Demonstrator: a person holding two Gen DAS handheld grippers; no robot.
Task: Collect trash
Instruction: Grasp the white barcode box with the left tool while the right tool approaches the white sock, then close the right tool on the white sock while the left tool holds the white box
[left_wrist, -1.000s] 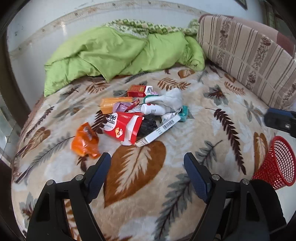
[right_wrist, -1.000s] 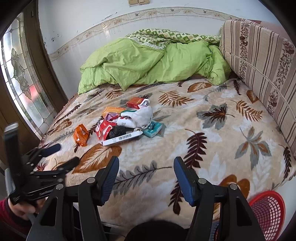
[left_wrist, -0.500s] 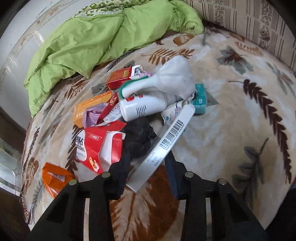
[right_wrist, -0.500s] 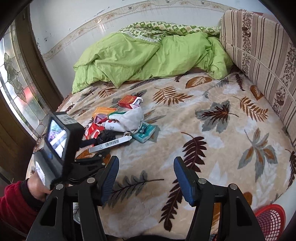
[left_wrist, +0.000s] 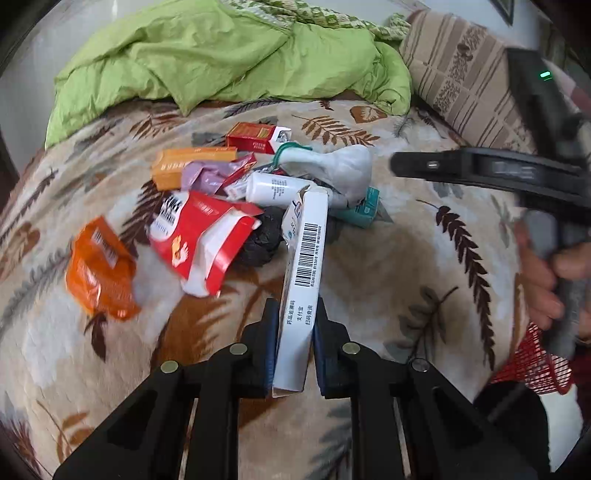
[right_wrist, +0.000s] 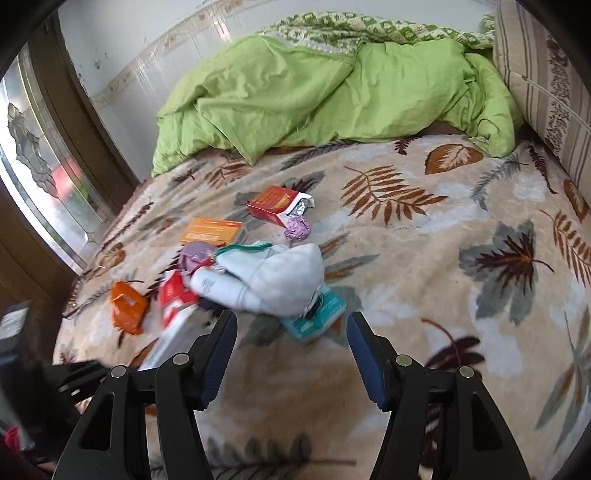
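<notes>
One piece of trash is now in a grip: the left claw (left_wrist: 294, 328), spread wide and empty a second ago, has come down and pressed its pads onto the near end of the long white barcode box (left_wrist: 302, 280), which sticks out forward over the bed (left_wrist: 388, 266) toward the pile. That probably means the pick is made, and what remains for this piece is the carry to the red basket (left_wrist: 532, 363), which shows at the bed's right edge in the left wrist view.

The right claw (right_wrist: 291, 354) has swung in closer to the pile than it was a second ago; its jaws stand spread with nothing between them, hovering just short of the teal packet (right_wrist: 317, 321) and the white sock (right_wrist: 284, 277).

The rest of the heap stays put: orange pouch (left_wrist: 99, 269), red-and-white bag (left_wrist: 199, 236), white bottle (left_wrist: 273, 189), orange box (left_wrist: 192, 162) and red box (left_wrist: 255, 137).

Room is good on the near blanket, bare in front of both claws. The green quilt (right_wrist: 332, 96) bounds the far side, the striped cushion (left_wrist: 465, 85) the right. The two claws are near each other, so the left's path to the basket likely crosses the right hand (left_wrist: 550, 273).
</notes>
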